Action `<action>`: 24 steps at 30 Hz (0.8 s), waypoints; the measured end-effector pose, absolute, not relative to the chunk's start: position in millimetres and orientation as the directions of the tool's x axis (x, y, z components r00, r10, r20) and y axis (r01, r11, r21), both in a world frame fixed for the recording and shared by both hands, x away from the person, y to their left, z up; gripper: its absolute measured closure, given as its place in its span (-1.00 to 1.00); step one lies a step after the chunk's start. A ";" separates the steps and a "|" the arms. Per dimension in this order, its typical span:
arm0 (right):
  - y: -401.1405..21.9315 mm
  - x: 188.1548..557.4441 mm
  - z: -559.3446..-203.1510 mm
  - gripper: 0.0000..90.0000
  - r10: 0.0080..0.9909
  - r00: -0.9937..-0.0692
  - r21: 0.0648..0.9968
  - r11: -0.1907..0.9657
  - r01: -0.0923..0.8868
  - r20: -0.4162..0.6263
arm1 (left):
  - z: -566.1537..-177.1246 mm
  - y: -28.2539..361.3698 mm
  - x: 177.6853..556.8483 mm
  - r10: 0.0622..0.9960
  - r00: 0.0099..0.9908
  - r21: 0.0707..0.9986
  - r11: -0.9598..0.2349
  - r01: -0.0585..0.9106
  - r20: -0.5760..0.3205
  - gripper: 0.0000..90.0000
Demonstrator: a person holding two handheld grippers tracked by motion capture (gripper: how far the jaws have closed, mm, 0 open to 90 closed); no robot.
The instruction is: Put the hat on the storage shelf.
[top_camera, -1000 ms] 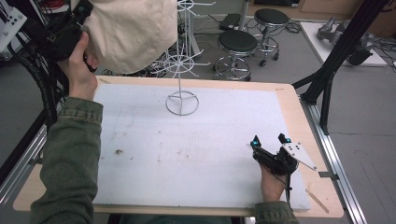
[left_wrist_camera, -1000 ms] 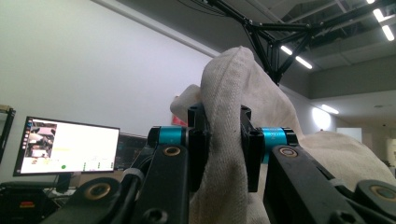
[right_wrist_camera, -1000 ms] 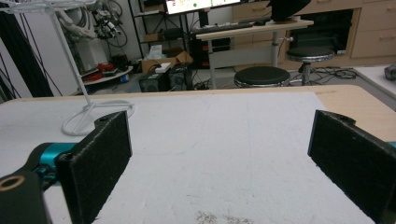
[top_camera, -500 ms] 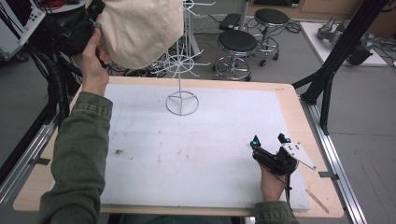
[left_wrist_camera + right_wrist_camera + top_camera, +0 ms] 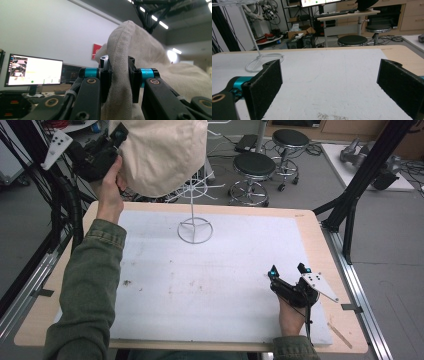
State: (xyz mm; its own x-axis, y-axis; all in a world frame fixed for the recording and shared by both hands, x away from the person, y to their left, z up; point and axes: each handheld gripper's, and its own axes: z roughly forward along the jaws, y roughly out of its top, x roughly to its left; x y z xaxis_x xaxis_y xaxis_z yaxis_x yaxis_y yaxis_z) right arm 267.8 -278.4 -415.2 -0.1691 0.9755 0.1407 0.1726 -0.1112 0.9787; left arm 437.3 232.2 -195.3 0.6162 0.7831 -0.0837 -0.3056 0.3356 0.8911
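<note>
A beige cloth cap point(image 5: 160, 155) hangs in the air above the table's far left corner, beside the top of a white wire stand point(image 5: 194, 222). My left gripper point(image 5: 119, 135) is shut on a fold of it, and in the left gripper view both pads press the cloth point(image 5: 150, 57) between them point(image 5: 119, 75). The stand's ring base rests on the white mat point(image 5: 225, 270), and its upper prongs are partly hidden behind the cap. My right gripper point(image 5: 287, 269) rests on the mat near the front right, open with nothing between its pads point(image 5: 329, 82). Its view looks toward the stand point(image 5: 252, 37).
Two black stools point(image 5: 255, 167) stand on the floor behind the table. A black frame strut point(image 5: 360, 180) rises at the right edge and cables hang at the left point(image 5: 60, 210). The wooden table rim point(image 5: 320, 235) borders the mat. A lit monitor point(image 5: 33, 71) sits far off.
My left hand has carried the cap to the right, toward the stand's top, and slightly down. The right gripper has stayed where it was.
</note>
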 end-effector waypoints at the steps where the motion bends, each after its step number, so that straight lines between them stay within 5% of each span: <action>1: -278.4 267.8 -415.2 -0.88 0.975 -0.168 0.979 -0.113 0.172 0.142 | -198.8 231.8 438.5 0.784 0.616 0.895 0.328 -0.301 -0.080 0.72; 10: -278.5 268.1 -415.3 -0.88 0.975 -0.169 0.978 -0.117 0.171 0.146 | -231.8 219.8 443.5 0.807 0.588 0.940 0.234 -0.248 -0.046 0.70; 24: -278.8 267.8 -415.2 -0.88 0.976 -0.167 0.980 -0.109 0.169 0.137 | -267.7 223.5 446.1 0.787 0.608 0.952 0.256 -0.170 -0.104 0.66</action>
State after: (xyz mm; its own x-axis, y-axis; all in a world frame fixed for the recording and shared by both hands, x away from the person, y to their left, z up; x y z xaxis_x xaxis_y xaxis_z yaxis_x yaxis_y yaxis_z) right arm 267.8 -278.8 -415.2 -0.1671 0.9763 0.1372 0.1687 -0.1088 0.9796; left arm 446.1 223.5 -267.7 0.6076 0.7874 -0.1035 -0.1697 0.2561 0.9516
